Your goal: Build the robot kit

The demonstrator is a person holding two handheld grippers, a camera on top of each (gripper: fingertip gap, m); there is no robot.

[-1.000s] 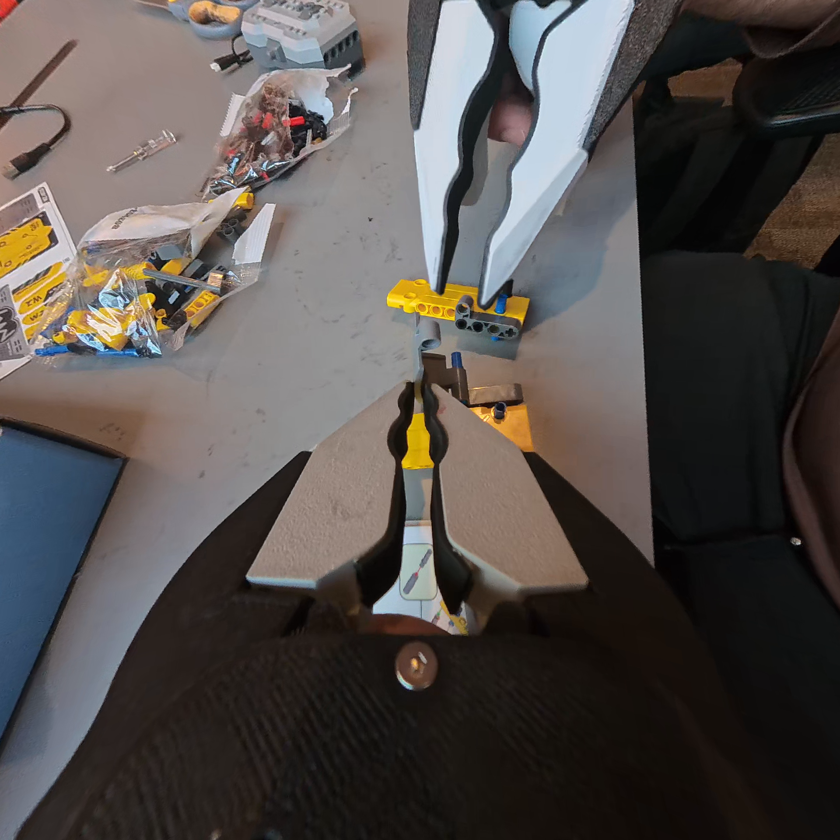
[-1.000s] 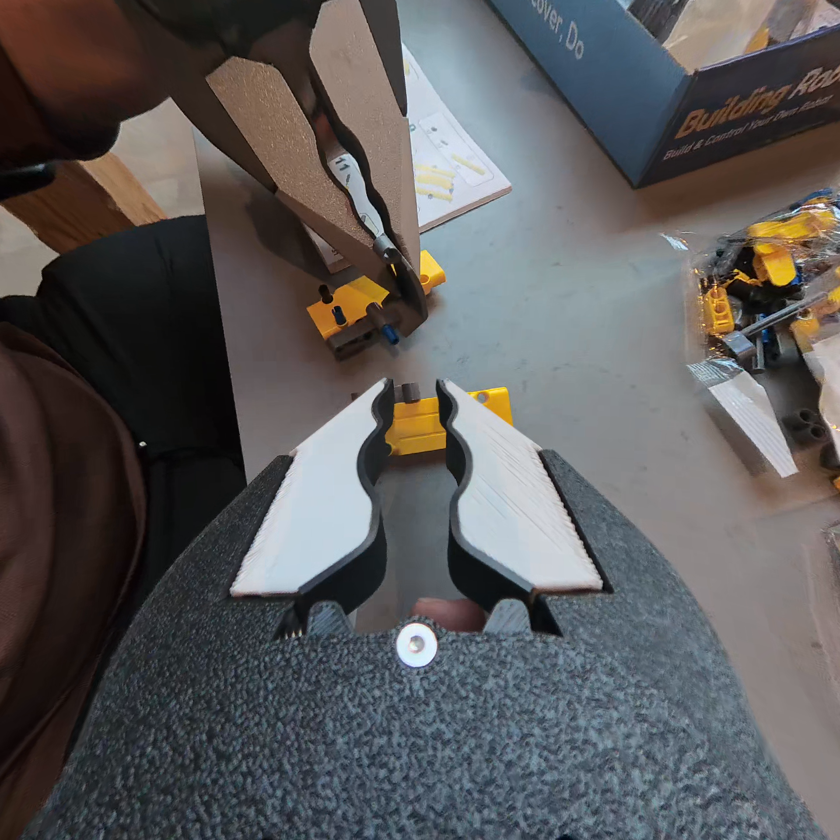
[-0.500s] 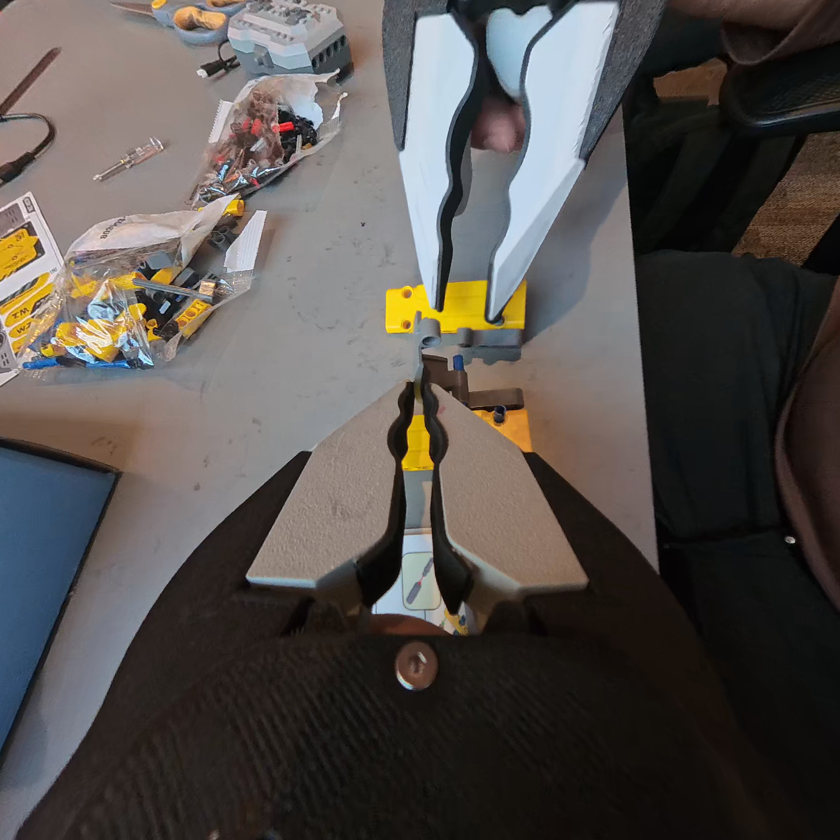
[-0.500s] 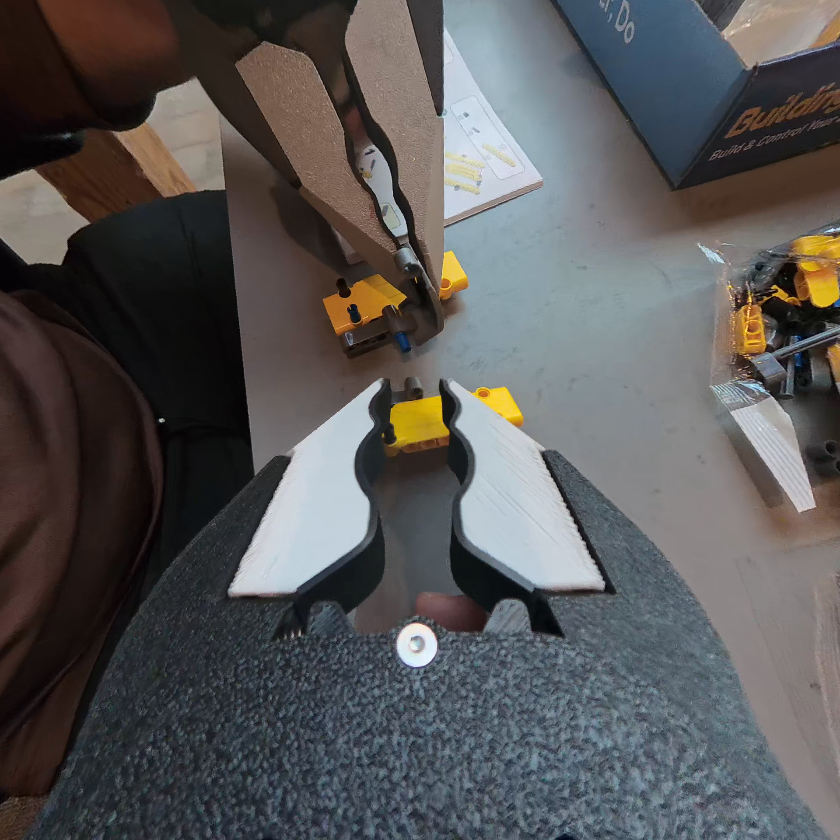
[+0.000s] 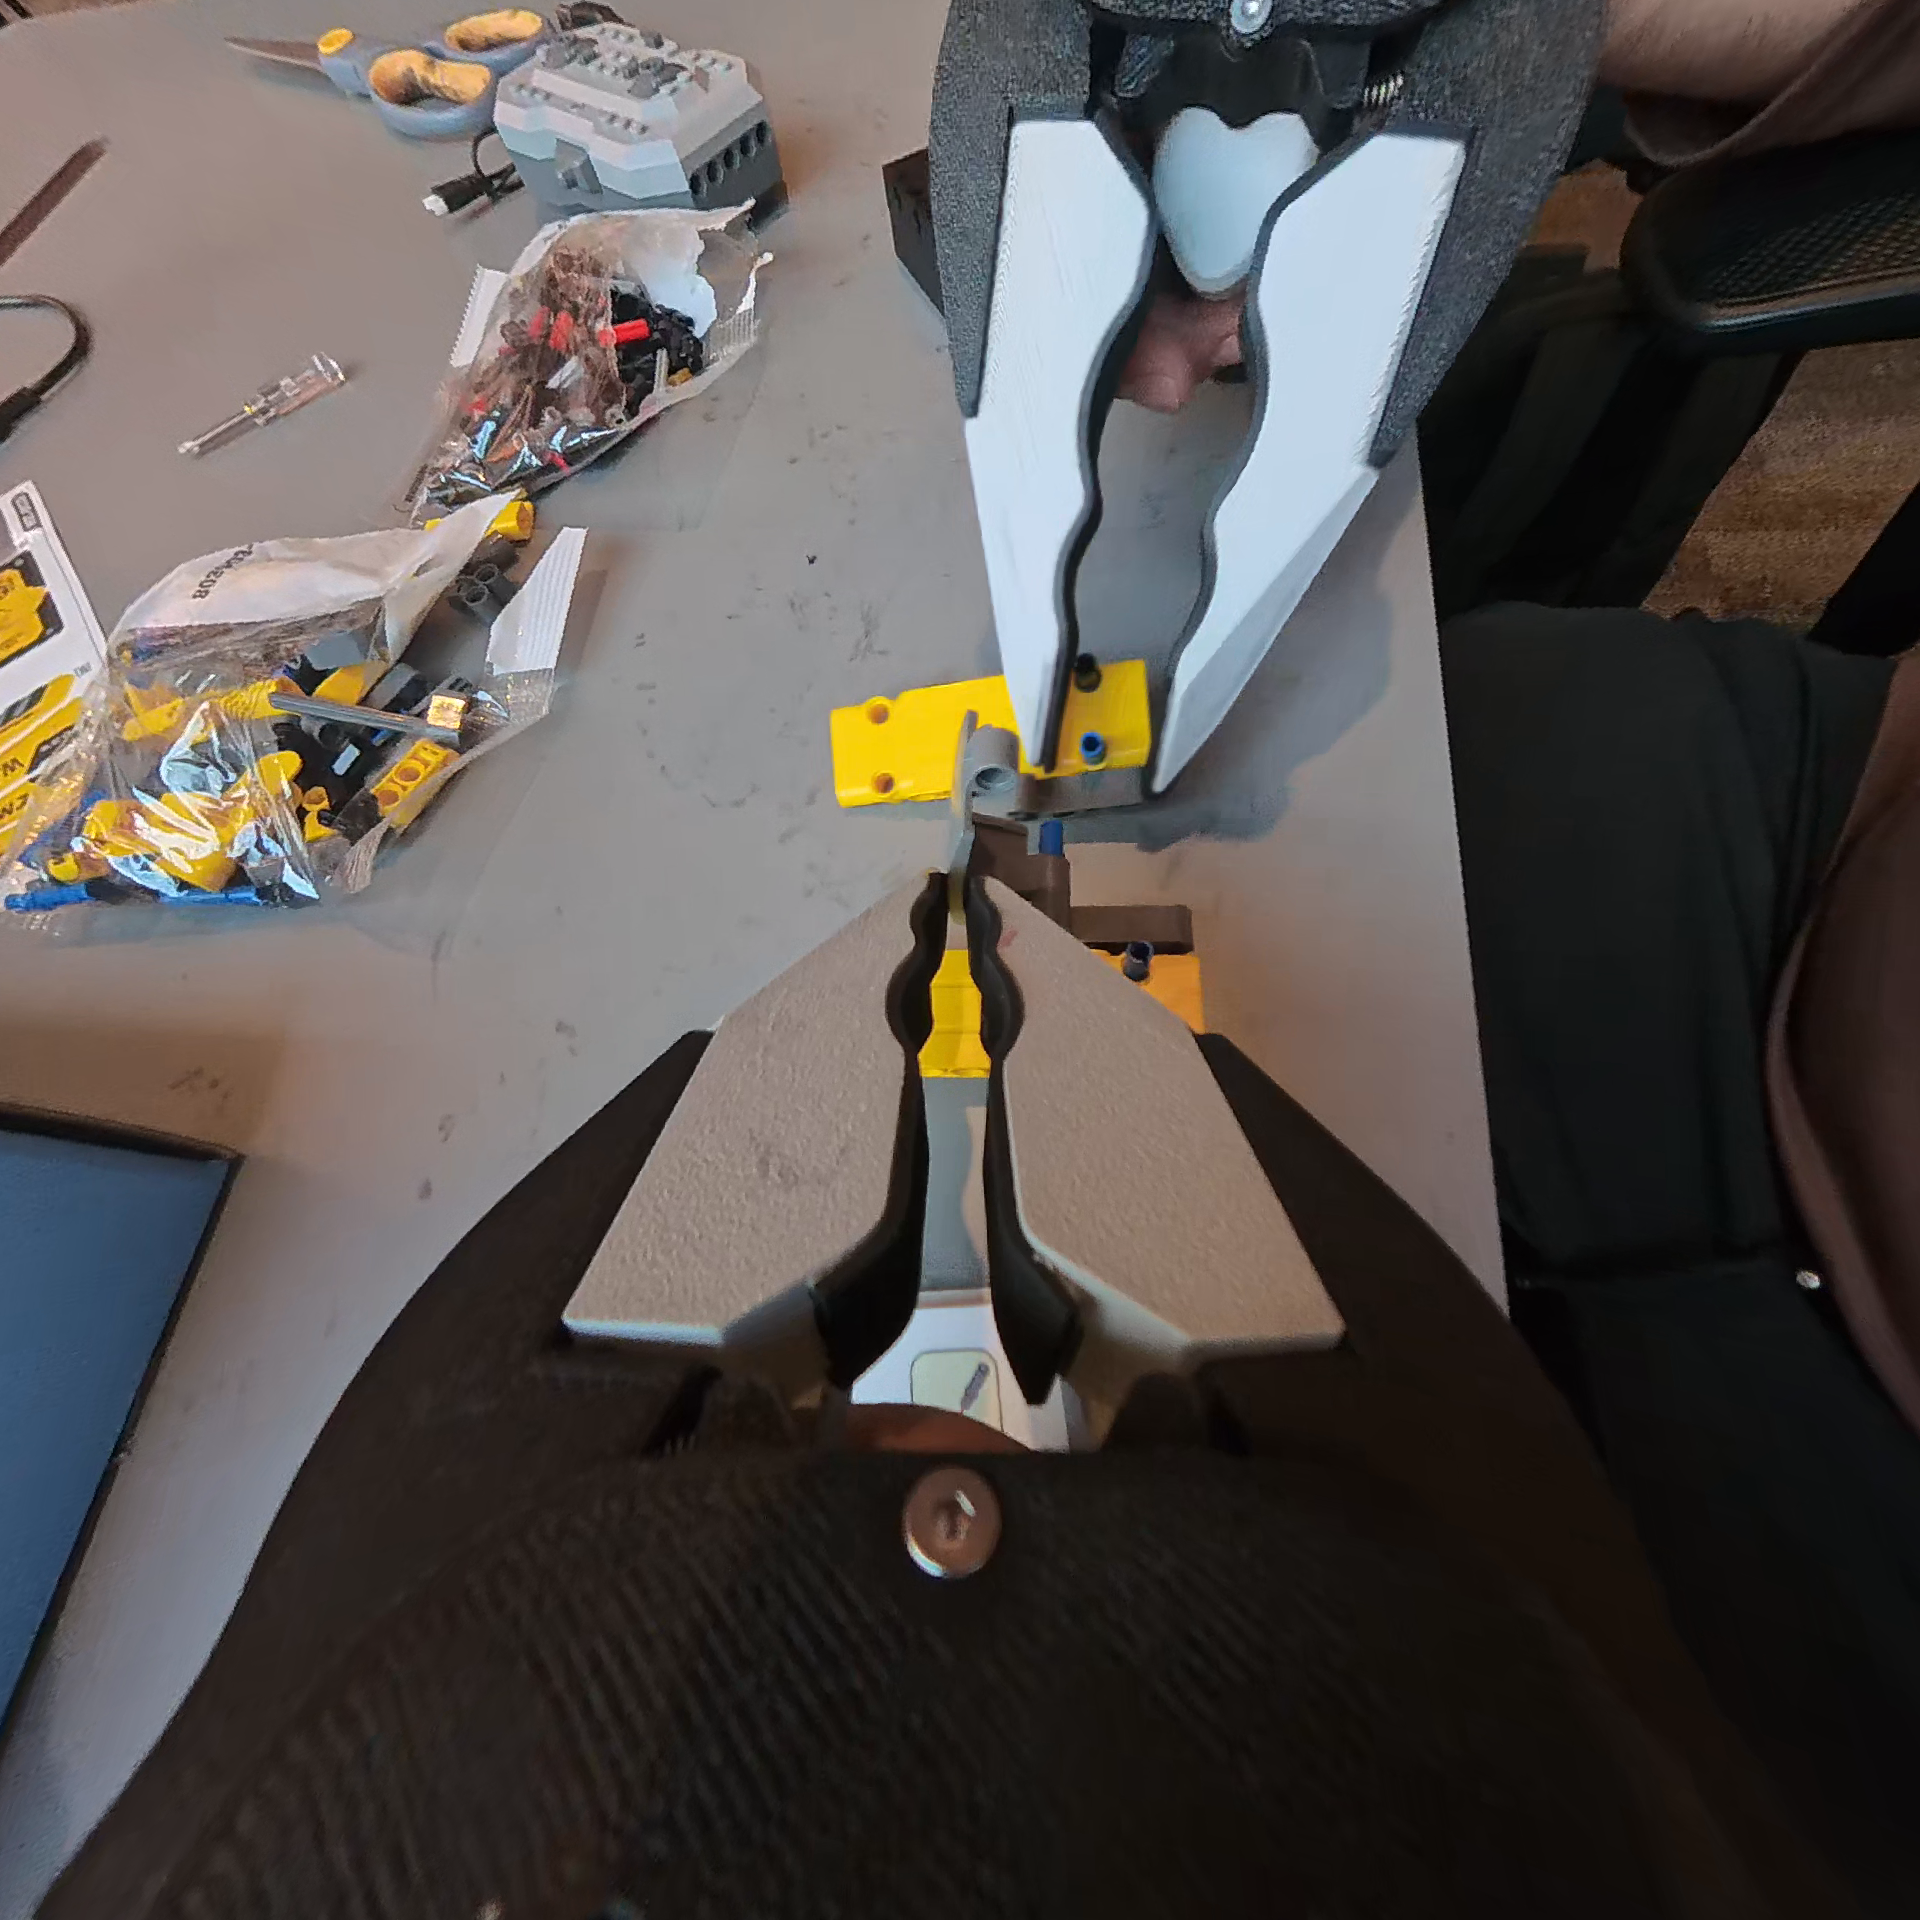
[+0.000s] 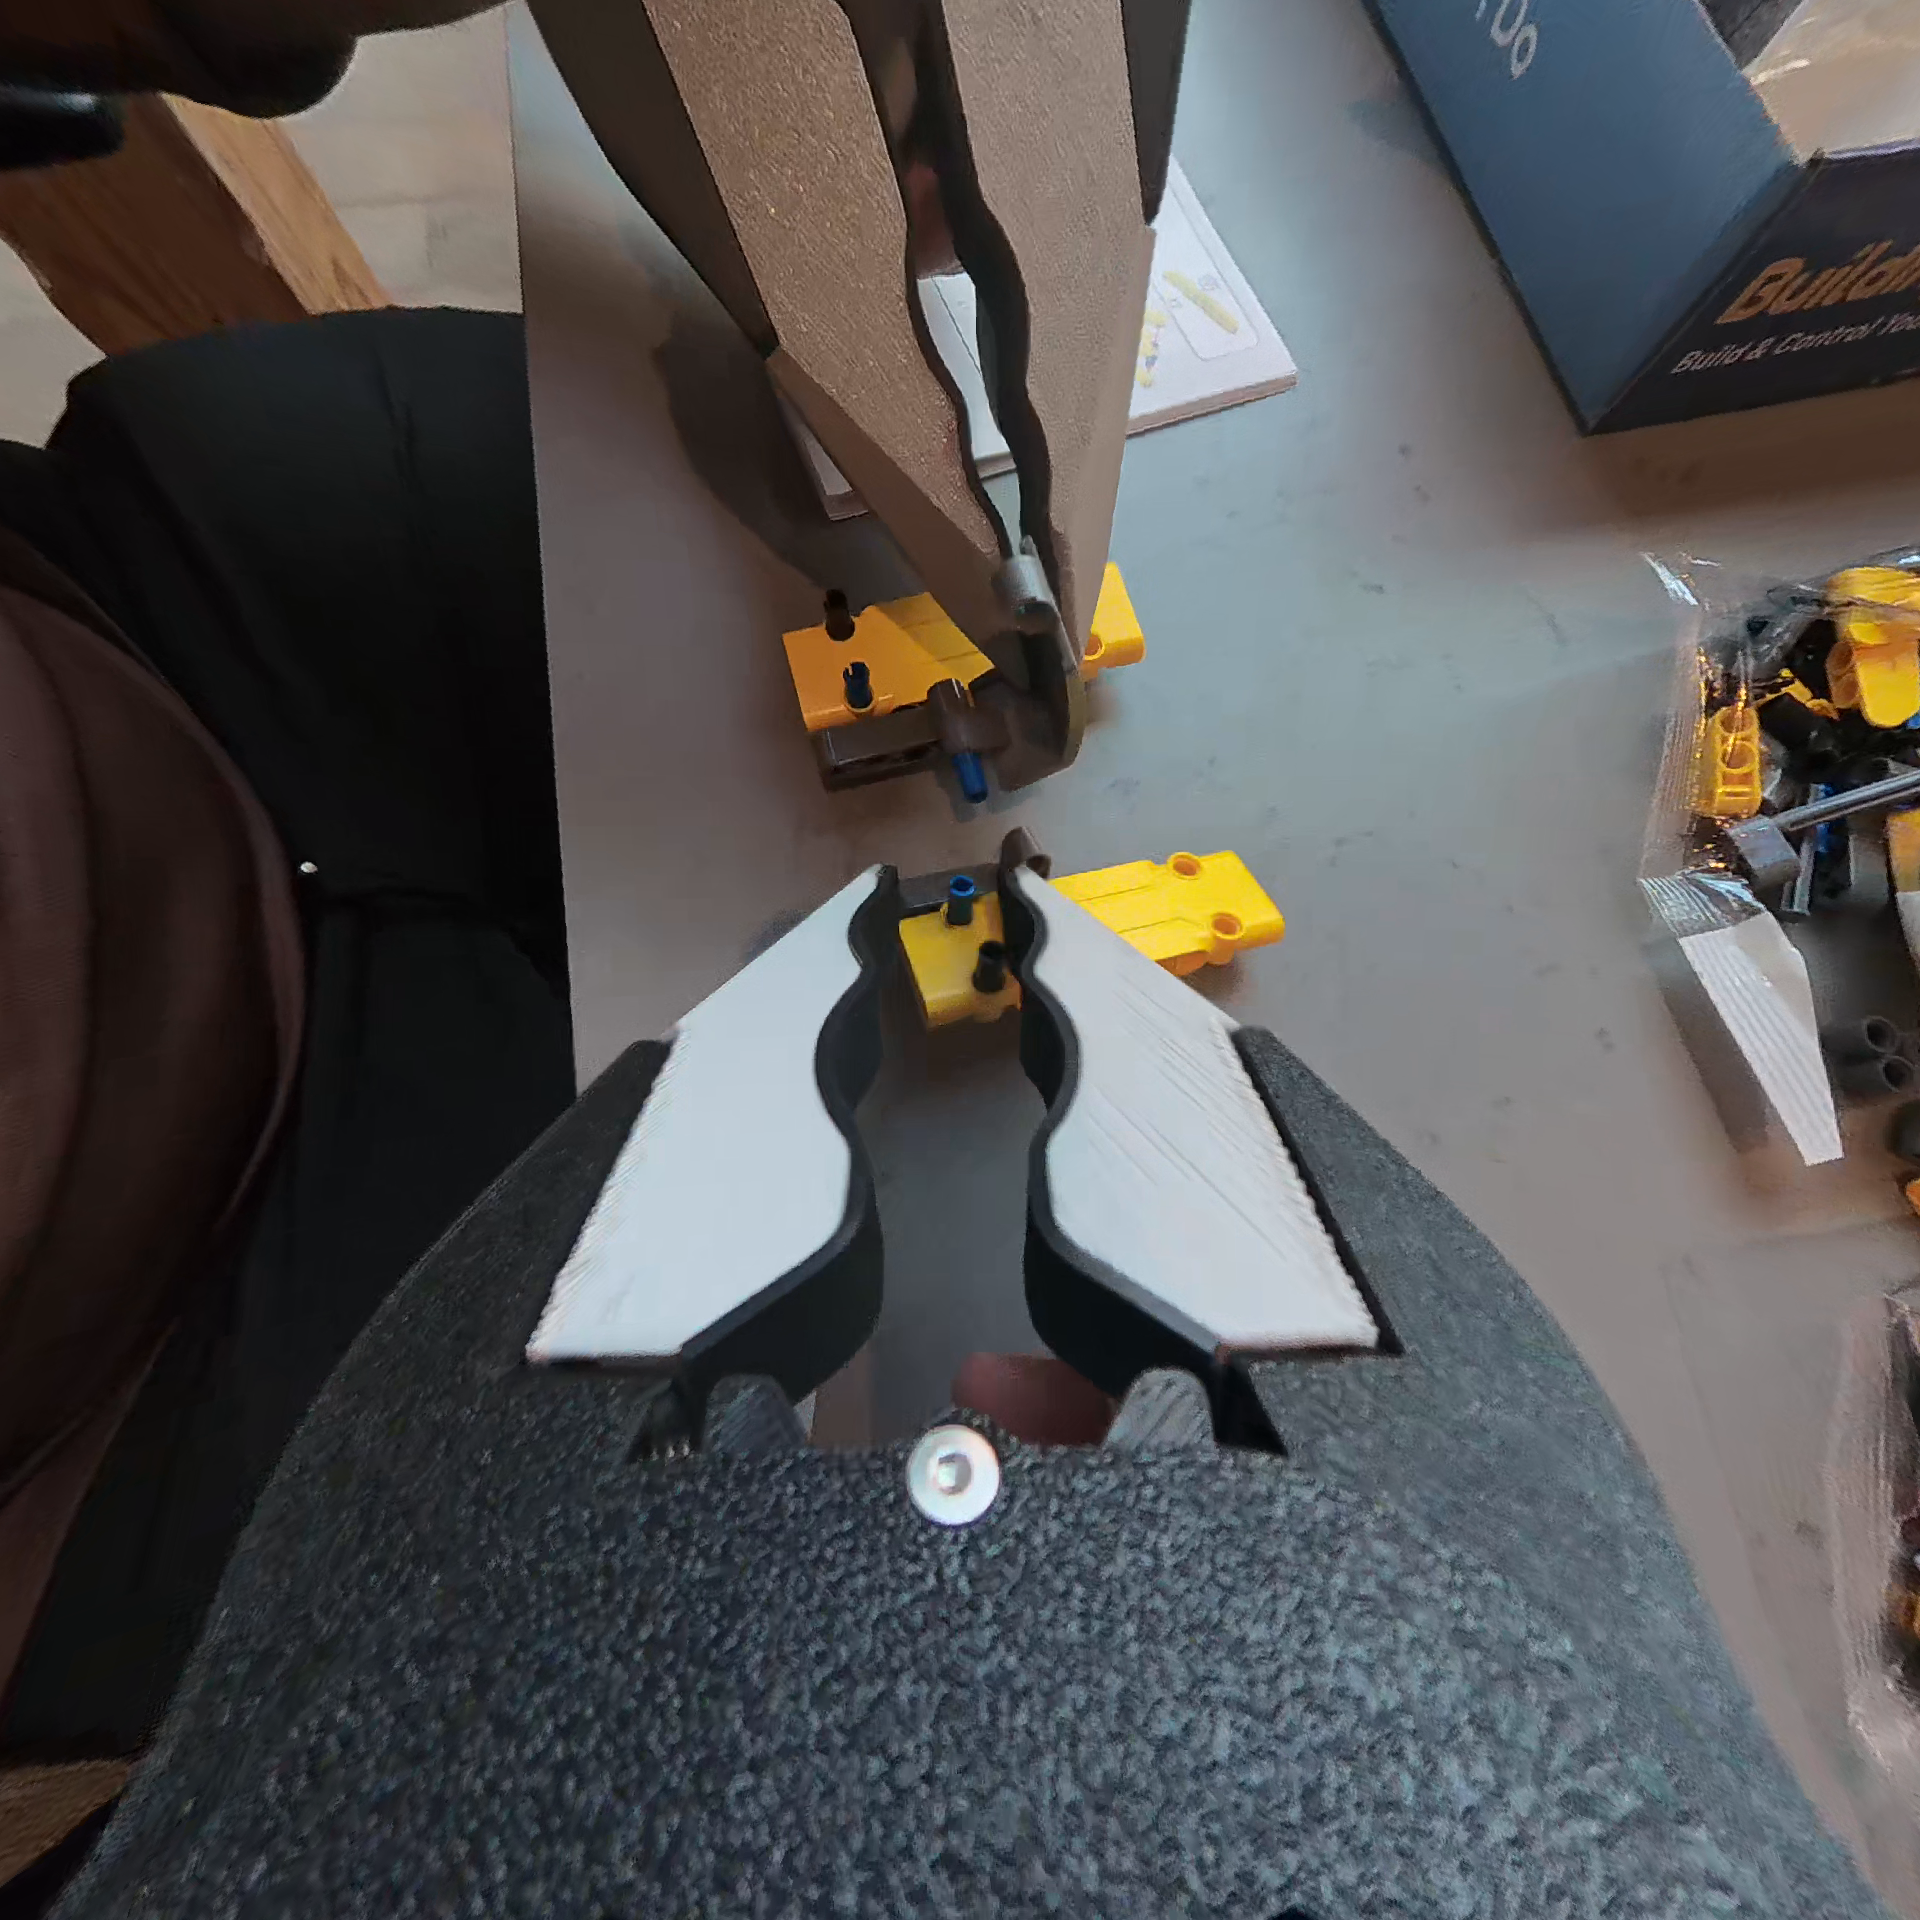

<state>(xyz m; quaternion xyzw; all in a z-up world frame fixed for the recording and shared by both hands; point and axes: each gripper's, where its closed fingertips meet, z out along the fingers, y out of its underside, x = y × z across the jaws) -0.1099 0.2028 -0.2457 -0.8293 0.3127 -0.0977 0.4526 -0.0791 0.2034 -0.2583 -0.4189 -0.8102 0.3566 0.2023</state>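
A thin grey bent beam juts forward from the left gripper, its long axis along the fingers, its holed end over a yellow block on the grey table. The left jaws are clenched on the beam. The right gripper is partly spread, its fingertips straddling one end of that yellow block, which carries a blue pin and a black pin. A second yellow block lies just beside it, under the left gripper.
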